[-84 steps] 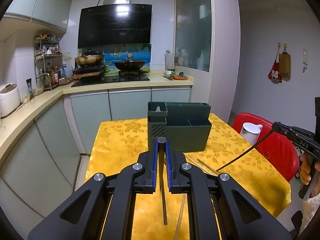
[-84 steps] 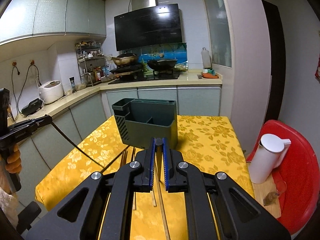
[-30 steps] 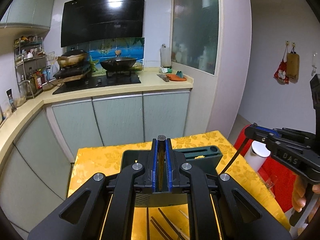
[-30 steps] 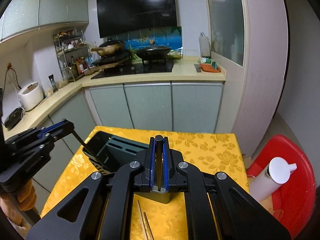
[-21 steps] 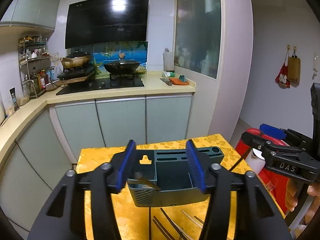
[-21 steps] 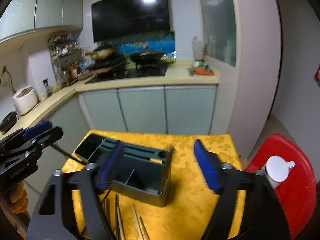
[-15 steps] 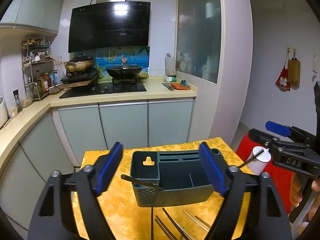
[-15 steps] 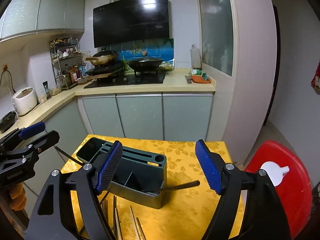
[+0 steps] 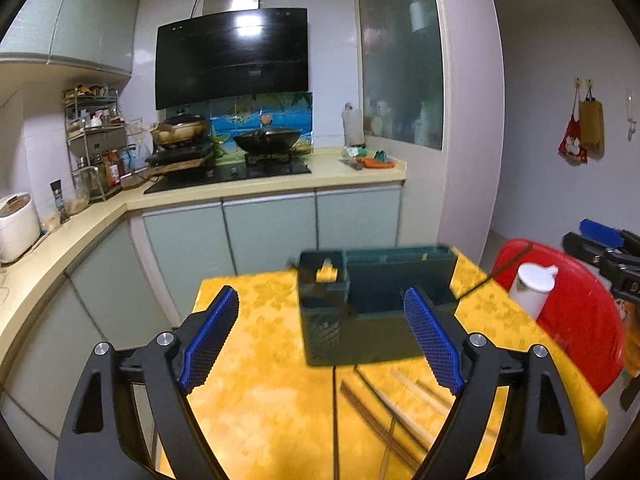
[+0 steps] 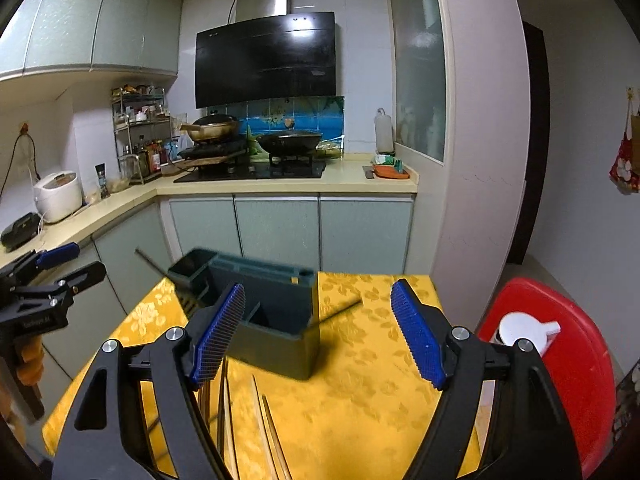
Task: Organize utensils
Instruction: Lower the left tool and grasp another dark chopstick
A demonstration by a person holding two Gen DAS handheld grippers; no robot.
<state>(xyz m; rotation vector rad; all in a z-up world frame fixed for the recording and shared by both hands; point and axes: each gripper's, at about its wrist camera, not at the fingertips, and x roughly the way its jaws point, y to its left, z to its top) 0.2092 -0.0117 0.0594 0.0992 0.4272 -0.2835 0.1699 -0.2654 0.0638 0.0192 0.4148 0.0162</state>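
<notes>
The left tool (image 9: 320,334) is spreading, its blue pads empty, tilted down over the yellow-clothed desk (image 9: 260,392). The dark green plastic utensil holder (image 9: 376,308) stands ahead, wooden chopsticks (image 9: 384,412) lying before it. The right tool (image 10: 318,330) gapes empty; its view alone shows a dark chopstick (image 10: 340,310) leaning out of the holder.

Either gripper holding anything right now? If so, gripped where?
Nothing held. The left gripper and right gripper are both open with nothing between the pads; chopsticks lie on the table, some in the holder.
</notes>
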